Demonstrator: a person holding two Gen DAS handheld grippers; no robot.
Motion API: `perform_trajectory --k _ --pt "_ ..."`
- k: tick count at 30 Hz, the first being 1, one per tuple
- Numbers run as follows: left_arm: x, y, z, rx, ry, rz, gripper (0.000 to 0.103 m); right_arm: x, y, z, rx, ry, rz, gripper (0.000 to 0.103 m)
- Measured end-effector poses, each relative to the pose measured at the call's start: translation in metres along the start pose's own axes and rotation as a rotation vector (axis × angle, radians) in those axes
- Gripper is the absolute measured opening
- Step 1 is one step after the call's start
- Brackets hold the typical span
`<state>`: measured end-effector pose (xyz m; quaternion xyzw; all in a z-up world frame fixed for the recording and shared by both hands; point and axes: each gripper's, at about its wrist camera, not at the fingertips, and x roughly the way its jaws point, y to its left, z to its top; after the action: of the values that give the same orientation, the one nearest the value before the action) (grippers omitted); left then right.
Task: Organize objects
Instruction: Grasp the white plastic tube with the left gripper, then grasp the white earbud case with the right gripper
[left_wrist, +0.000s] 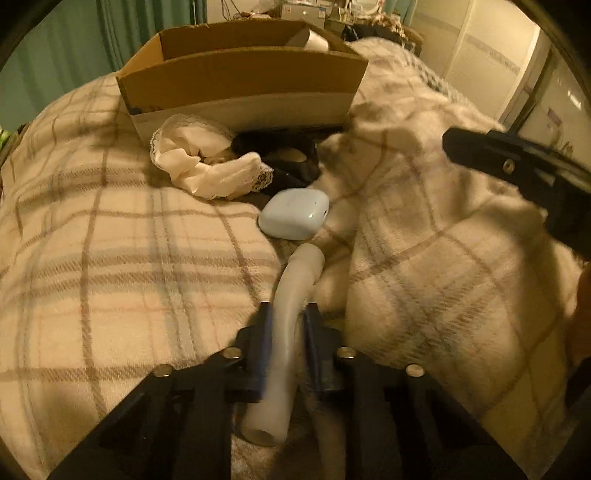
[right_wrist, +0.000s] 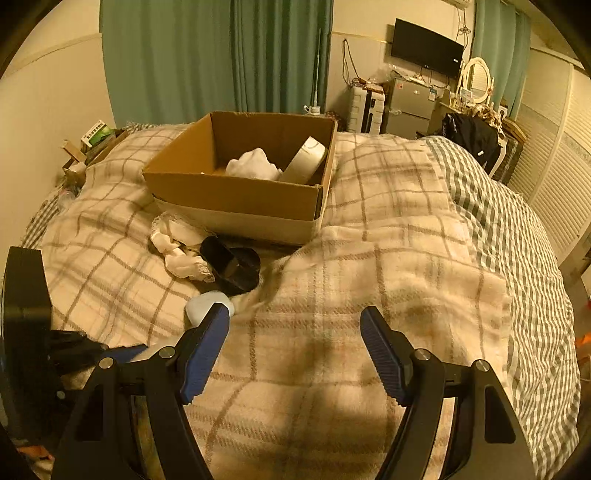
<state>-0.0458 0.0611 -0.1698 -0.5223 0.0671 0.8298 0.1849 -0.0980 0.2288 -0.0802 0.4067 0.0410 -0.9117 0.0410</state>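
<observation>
Cardboard box (right_wrist: 236, 201) ahead of me already holds a white cloth and a pale container, while my left gripper (left_wrist: 286, 314) clamps a curved white tube (left_wrist: 295, 280) on the bed (left_wrist: 110, 258), my right gripper (right_wrist: 293, 325) gapes empty, and a white case (left_wrist: 293, 216), lacy cloth (left_wrist: 199, 166) and black item (right_wrist: 231, 264) lie unpacked between gripper and box.

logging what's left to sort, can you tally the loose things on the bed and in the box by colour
white or cream, on the bed: 3 (lace-trimmed cloth, pale case, curved tube in the left gripper)
black, on the bed: 1 (black object)
white, in the cardboard box: 2 (white wad, white cylinder)
total: 6
</observation>
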Motion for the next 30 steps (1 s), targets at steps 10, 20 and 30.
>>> perform_trajectory --k 10,20,30 --pt "-0.059 0.023 0.005 -0.110 -0.133 -0.039 0.008 -0.010 0.000 0.001 0.000 -0.021 -0.001 0.073" --pt "-0.093 0.056 0.027 -0.197 -0.203 -0.087 0.008 -0.005 0.022 0.017 -0.062 -0.005 0.040 0.073" --pt "-0.115 0.086 0.033 -0.229 -0.272 -0.054 0.008 0.004 0.053 0.024 -0.130 0.015 0.050 0.073"
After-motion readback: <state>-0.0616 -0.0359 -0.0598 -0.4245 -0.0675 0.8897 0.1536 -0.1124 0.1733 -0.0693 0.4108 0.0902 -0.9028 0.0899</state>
